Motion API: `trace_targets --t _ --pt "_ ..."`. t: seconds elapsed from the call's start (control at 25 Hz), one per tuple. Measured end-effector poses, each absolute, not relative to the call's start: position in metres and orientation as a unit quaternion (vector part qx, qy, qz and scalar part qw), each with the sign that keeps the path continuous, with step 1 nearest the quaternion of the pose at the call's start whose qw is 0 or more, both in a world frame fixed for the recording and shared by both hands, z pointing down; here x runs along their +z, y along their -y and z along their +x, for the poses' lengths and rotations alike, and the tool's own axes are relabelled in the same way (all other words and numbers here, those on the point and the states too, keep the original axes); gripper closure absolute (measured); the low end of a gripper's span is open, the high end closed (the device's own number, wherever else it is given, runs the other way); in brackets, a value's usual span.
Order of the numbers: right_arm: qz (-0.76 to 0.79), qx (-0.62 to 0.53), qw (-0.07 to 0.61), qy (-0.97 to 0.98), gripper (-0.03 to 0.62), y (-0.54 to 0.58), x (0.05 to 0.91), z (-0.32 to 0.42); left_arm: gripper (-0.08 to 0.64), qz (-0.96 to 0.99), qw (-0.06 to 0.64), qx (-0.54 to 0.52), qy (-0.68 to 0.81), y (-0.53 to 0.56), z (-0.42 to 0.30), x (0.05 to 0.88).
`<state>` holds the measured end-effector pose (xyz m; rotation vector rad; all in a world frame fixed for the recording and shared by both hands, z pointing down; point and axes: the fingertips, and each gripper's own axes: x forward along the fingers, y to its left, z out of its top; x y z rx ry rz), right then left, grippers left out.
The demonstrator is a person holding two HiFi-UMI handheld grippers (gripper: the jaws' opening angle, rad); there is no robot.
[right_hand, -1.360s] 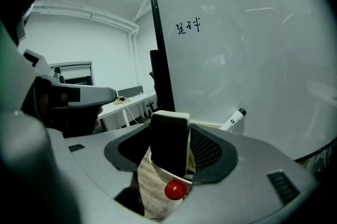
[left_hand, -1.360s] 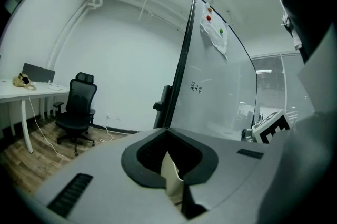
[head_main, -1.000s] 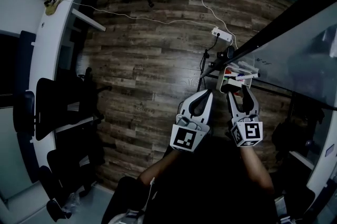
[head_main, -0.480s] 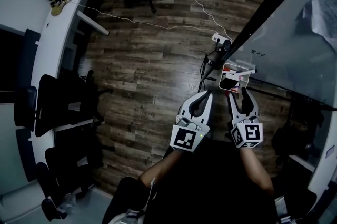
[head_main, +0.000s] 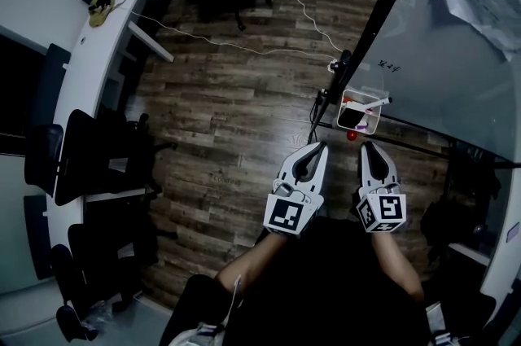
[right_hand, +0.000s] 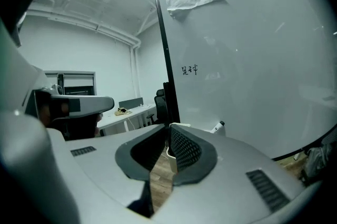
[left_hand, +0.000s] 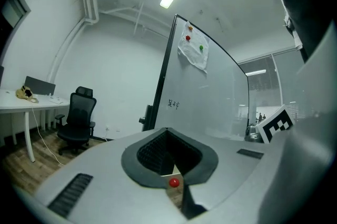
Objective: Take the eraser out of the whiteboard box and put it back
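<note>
Jaws pressed together on left gripper (head_main: 319, 145), just squeezed closed on right gripper (head_main: 368, 145), nothing between. Hovered near whiteboard box (head_main: 340, 115) with dark eraser (head_main: 353, 118) inside.

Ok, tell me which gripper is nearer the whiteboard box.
Right. The right gripper sits just short of the whiteboard box, fingers just closed, empty; the left gripper is off to its left.

wood floor (head_main: 228, 100) | white desk (head_main: 81, 72) (yellow item (head_main: 104, 6) on top) | 1 black chair (left_hand: 78, 120) | white cable (head_main: 244, 49)
</note>
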<state>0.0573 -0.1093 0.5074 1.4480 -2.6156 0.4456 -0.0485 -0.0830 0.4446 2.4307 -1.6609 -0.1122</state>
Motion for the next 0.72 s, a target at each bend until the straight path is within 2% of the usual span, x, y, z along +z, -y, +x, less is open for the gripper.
trace_targets --t 0.24,0.72 --pt "0.474 0.147 0.047 0.867 0.575 0.079 0.49 0.059 0.554 0.825 0.085 -0.039 0.558 0.057 -0.043 0.432" --pt "0.47 0.132 0.009 0.873 0.577 0.026 0.457 0.072 0.554 0.829 0.061 -0.045 0.554 0.007 -0.031 0.419"
